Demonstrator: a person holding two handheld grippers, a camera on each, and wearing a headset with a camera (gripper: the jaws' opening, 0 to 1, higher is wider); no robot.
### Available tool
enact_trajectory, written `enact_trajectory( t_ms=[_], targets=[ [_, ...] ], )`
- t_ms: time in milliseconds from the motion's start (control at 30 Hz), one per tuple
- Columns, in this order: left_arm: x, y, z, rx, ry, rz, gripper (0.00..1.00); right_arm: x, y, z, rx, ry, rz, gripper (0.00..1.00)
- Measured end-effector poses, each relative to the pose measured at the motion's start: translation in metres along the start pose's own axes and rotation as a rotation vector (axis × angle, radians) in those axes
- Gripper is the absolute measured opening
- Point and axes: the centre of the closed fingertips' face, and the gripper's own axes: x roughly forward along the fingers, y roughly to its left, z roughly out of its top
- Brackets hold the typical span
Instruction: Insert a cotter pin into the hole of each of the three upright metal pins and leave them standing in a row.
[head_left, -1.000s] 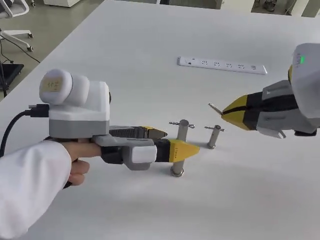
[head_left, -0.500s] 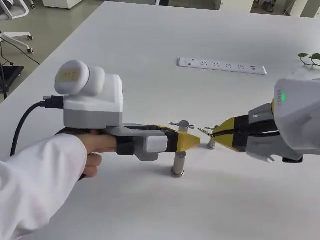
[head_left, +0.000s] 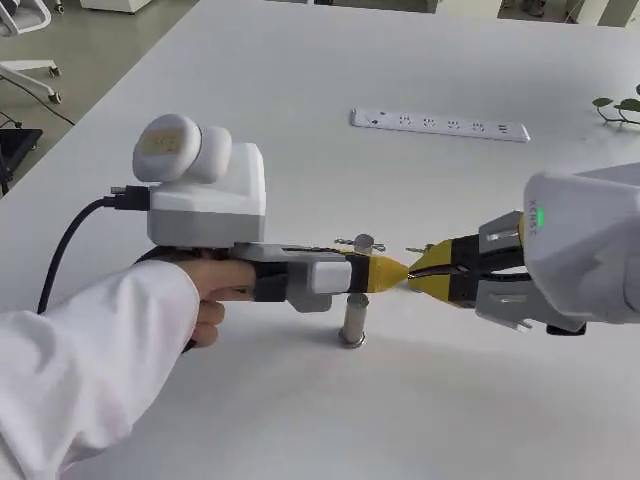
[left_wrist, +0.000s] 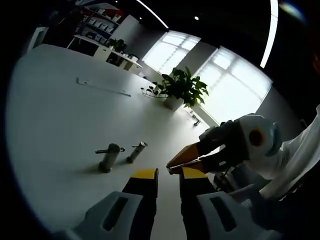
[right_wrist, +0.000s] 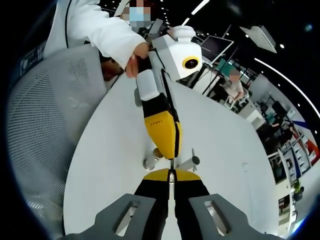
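Crossing a metal pin (head_left: 352, 322) — left gripper (head_left: 397, 272), right gripper (head_left: 414, 276); power strip (head_left: 440, 125) beyond.

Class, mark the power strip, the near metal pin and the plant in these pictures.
power strip (head_left: 438, 125), head view, middle of its body.
near metal pin (head_left: 353, 315), head view, lower shaft.
plant (left_wrist: 182, 87), left gripper view, its leaves.
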Motion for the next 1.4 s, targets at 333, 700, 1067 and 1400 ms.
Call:
enact_trajectory(
  t_ms=[333, 700, 1067, 1400],
  targets=[
    [0.002, 0.000, -0.004, 0.006, 0.027, 0.005, 0.04, 0.001, 0.003, 0.004, -0.025, 0.005, 0.010, 0.00],
    [0.001, 0.000, -0.017, 0.020, 0.090, -0.005, 0.01, 0.004, 0.013, 0.005, -0.038, 0.006, 0.034, 0.00],
    [0.000, -0.001, -0.017, 0.064, 0.107, 0.016, 0.00, 0.005, 0.013, 0.005, -0.032, -0.004, 0.027, 0.00],
    [-0.002, -0.001, -0.019, 0.105, 0.125, 0.024, 0.00, 0.004, 0.016, 0.002, 0.010, -0.009, 0.047, 0.00]
  ],
)
